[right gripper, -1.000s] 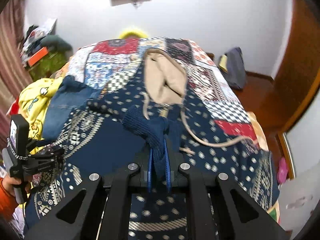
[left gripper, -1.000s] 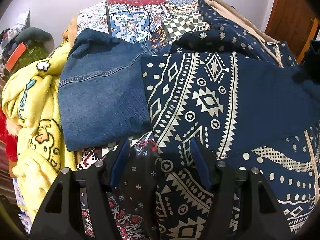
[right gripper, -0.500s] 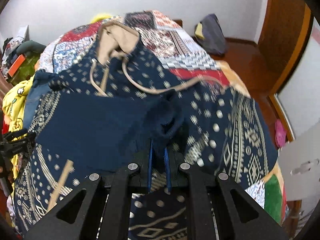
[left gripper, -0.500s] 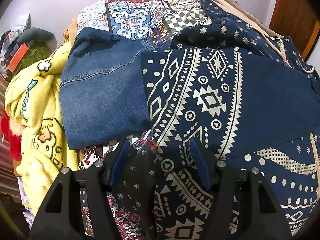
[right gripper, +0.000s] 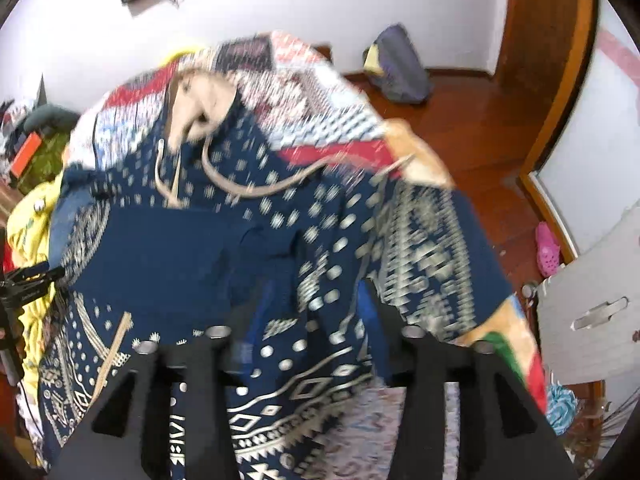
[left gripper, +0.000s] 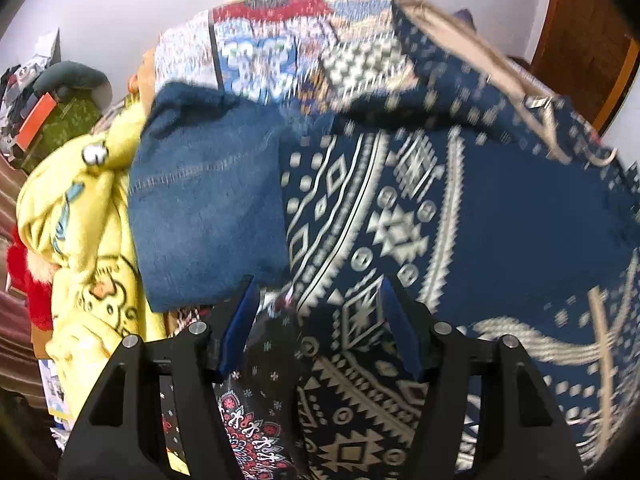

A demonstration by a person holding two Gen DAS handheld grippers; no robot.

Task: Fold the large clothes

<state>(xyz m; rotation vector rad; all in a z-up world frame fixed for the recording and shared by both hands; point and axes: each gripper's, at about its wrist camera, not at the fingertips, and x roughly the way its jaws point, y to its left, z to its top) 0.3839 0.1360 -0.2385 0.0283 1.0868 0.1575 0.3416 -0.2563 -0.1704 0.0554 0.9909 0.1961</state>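
A navy hoodie with cream geometric patterns [left gripper: 460, 220] lies spread on a patchwork bedspread [left gripper: 260, 52]. In the right wrist view the hoodie [right gripper: 192, 252] shows its beige-lined hood [right gripper: 200, 100] at the far end and a drawstring [right gripper: 260, 188] across the chest, with one sleeve laid across the body. My left gripper [left gripper: 318, 312] is open and empty, just over the hoodie's near left edge. My right gripper [right gripper: 316, 312] is open above the hoodie's lower right part, holding nothing. The left gripper also shows at the left edge of the right wrist view [right gripper: 24, 280].
Folded denim [left gripper: 208, 208] lies left of the hoodie, with a yellow cartoon-print blanket [left gripper: 76, 240] beyond it. A cluttered shelf [left gripper: 44, 112] stands at the far left. On the right are wooden floor [right gripper: 472, 132], a bag [right gripper: 400, 68] and a door frame [right gripper: 560, 60].
My right gripper has opened and let go of the navy sleeve cuff, which now lies on the hoodie. It pulled back toward the hem. My left gripper stays open, barely moved.
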